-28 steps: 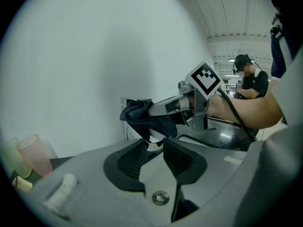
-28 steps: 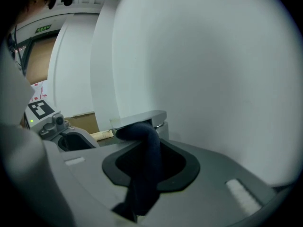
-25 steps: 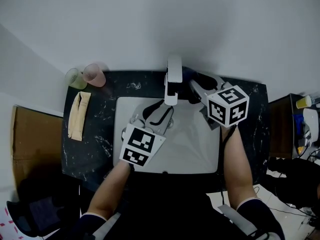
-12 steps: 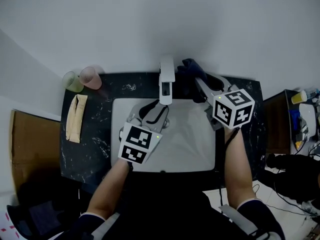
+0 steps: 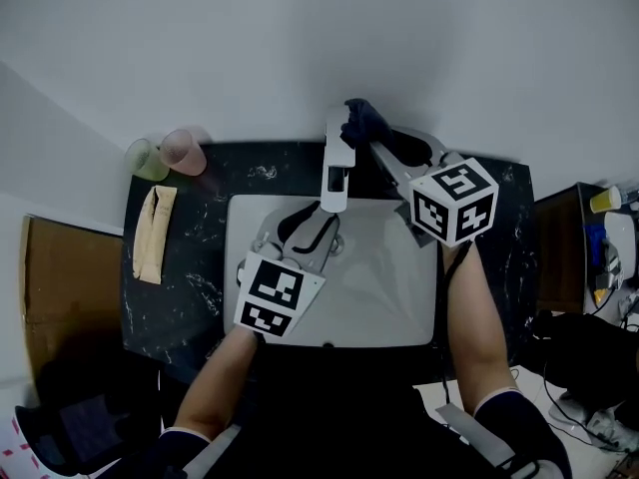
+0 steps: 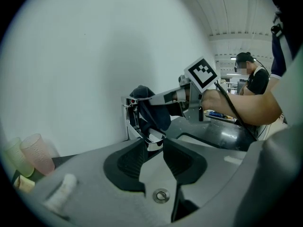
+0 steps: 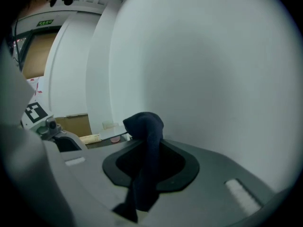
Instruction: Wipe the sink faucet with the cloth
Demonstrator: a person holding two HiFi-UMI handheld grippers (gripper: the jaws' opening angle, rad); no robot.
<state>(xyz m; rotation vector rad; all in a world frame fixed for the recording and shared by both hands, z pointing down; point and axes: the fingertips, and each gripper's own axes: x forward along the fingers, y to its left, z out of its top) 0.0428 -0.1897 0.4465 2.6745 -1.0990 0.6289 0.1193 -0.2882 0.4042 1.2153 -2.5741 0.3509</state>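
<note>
The dark blue cloth (image 6: 150, 109) is bunched over the top of the chrome sink faucet (image 5: 336, 167), at the back edge of the white rectangular sink basin (image 5: 394, 302), close to the pale wall. The basin is sunk in a black marbled desk (image 5: 190, 279). Well apart from the faucet, at the desk's far left corner, stand a translucent green cup (image 5: 147, 160) and a translucent pink cup (image 5: 186, 152), touching; a rolled beige towel (image 5: 155, 230) lies just in front of them. Nothing lies in the basin, and only the two tools crowd the faucet.

The right hand-held gripper (image 5: 367, 140) reaches in from the right, its jaws closed on the cloth, which hangs down between them. The left hand-held gripper (image 6: 153, 148) sits low over the basin with its jaws part-way closed around the end of the faucet's spout.
</note>
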